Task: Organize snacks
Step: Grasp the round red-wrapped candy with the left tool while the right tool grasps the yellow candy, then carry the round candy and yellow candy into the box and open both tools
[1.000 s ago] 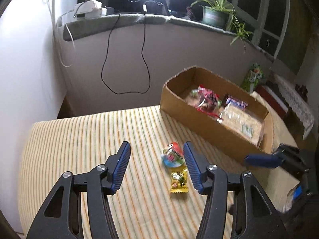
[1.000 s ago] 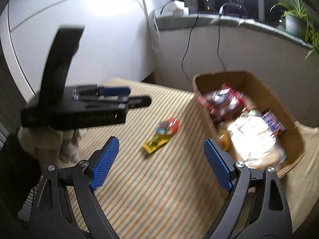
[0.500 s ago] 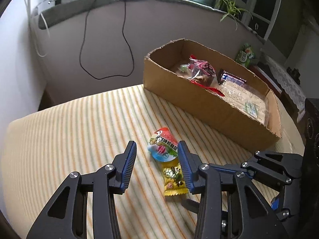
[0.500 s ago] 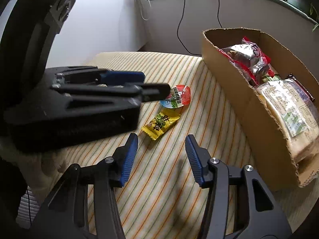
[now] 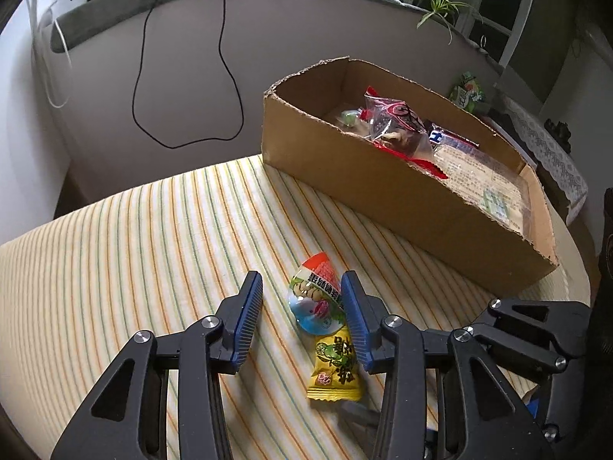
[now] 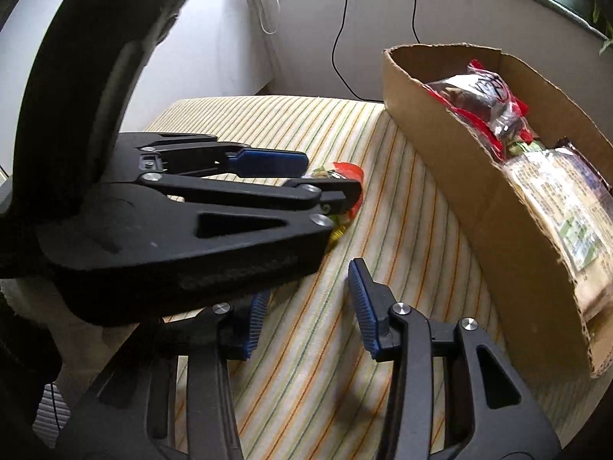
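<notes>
While the striped cloth [image 5: 153, 237] covers the whole work surface, the cardboard box [image 5: 387, 195] is the biggest thing on it and serves as the landmark. Inside the box lie a flat clear packet with printed text [image 5: 486, 176], a red-edged clear bag of brown snacks [image 5: 398, 122] and a small dark wrapper [image 5: 448, 138], the bag leaning on the flat packet.

On the near side of the box, apart from its long wall, sits the left gripper [image 5: 302, 306]. Its jaws have just been closing and now stand partly apart, with the round red-topped snack pouch [image 5: 316, 299] between them. The right-hand blue pad is at the pouch's edge, whether touching I cannot tell, and the other pad stands clear of it, so nothing is clamped.

Further from the box, on the same side, the right gripper [image 6: 306, 306] hangs over bare cloth. Its jaws have also just been closing and are part-way open with nothing between them. In the right wrist view the left gripper's black body crosses just above and hides most of both loose snacks.

Smallest is the yellow candy packet [image 5: 335, 368], flat on the cloth. It lies on the side of the pouch away from the box, its top edge tucked under the pouch.
</notes>
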A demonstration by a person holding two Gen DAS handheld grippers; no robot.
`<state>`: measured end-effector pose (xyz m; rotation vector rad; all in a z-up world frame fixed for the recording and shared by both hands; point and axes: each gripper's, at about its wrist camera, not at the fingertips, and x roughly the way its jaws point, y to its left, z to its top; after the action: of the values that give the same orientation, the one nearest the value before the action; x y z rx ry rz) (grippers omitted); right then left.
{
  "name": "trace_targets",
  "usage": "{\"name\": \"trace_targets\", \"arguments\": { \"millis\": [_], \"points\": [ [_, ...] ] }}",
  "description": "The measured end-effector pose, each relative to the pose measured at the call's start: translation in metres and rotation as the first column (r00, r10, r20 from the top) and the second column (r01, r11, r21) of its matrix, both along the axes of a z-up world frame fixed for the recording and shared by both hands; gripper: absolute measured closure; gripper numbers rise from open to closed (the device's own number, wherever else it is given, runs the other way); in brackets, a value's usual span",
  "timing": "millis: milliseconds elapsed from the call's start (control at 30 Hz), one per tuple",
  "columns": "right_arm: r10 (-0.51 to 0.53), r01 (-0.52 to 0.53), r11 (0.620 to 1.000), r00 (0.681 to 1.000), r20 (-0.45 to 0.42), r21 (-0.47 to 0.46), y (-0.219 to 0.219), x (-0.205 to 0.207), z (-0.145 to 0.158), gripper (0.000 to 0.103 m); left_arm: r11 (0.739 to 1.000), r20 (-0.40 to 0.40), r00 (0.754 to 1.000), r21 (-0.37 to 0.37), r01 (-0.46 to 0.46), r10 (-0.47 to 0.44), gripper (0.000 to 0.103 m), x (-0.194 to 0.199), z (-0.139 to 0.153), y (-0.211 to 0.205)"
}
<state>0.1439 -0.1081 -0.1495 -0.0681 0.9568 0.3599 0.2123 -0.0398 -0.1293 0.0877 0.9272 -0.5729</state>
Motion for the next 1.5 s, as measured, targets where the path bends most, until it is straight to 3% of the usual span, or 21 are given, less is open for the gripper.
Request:
{"name": "trace_targets", "arguments": {
  "millis": [133, 467, 567, 700, 767, 800, 900, 1267, 1333, 1500],
  "points": [
    [0.005, -0.005, 1.000, 1.000, 0.007, -0.021, 0.006, 0.004, -0.001, 0.060, 1.000, 0.010, 1.000, -0.011, -0.004, 0.004, 0.077, 0.002, 0.000, 0.003],
    [0.010, -0.009, 0.998, 1.000, 0.019, -0.057, 0.014, 0.004, 0.001, 0.059, 0.998, 0.014, 0.998, -0.033, -0.054, 0.055, 0.079, 0.008, 0.000, 0.021],
    [0.027, -0.026, 0.998, 1.000, 0.015, -0.060, 0.022, 0.014, -0.004, 0.050, 0.995, 0.011, 0.996, -0.046, -0.085, 0.085, 0.079, 0.009, -0.001, 0.034],
    [0.047, -0.044, 0.994, 0.998, 0.033, -0.100, 0.033, 0.020, -0.008, 0.047, 0.993, 0.008, 0.994, -0.054, -0.105, 0.106, 0.079, 0.008, -0.002, 0.046],
    [0.049, -0.044, 0.992, 0.998, 0.044, -0.118, 0.035, 0.019, -0.009, 0.052, 0.992, 0.009, 0.994, -0.055, -0.109, 0.110, 0.079, 0.006, -0.002, 0.048],
    [0.049, -0.043, 0.992, 0.998, 0.047, -0.120, 0.034, 0.021, -0.009, 0.063, 0.992, 0.009, 0.994, -0.055, -0.112, 0.113, 0.079, 0.004, -0.002, 0.049],
    [0.053, -0.048, 0.992, 0.998, 0.042, -0.120, 0.033, 0.021, -0.007, 0.079, 0.991, 0.005, 0.993, -0.063, -0.120, 0.121, 0.079, 0.001, -0.001, 0.052],
    [0.041, -0.037, 0.997, 0.997, 0.064, -0.073, 0.020, 0.014, 0.005, 0.089, 0.986, 0.026, 0.989, -0.081, -0.144, 0.147, 0.079, -0.012, 0.011, 0.059],
    [0.040, -0.036, 0.997, 0.997, 0.067, -0.064, 0.009, 0.009, 0.010, 0.095, 0.985, 0.032, 0.988, -0.081, -0.150, 0.153, 0.079, -0.015, 0.014, 0.060],
    [0.038, -0.035, 0.998, 0.996, 0.083, -0.046, -0.002, 0.001, 0.018, 0.095, 0.986, 0.052, 0.987, -0.073, -0.148, 0.152, 0.079, -0.023, 0.024, 0.056]
  ]
}}
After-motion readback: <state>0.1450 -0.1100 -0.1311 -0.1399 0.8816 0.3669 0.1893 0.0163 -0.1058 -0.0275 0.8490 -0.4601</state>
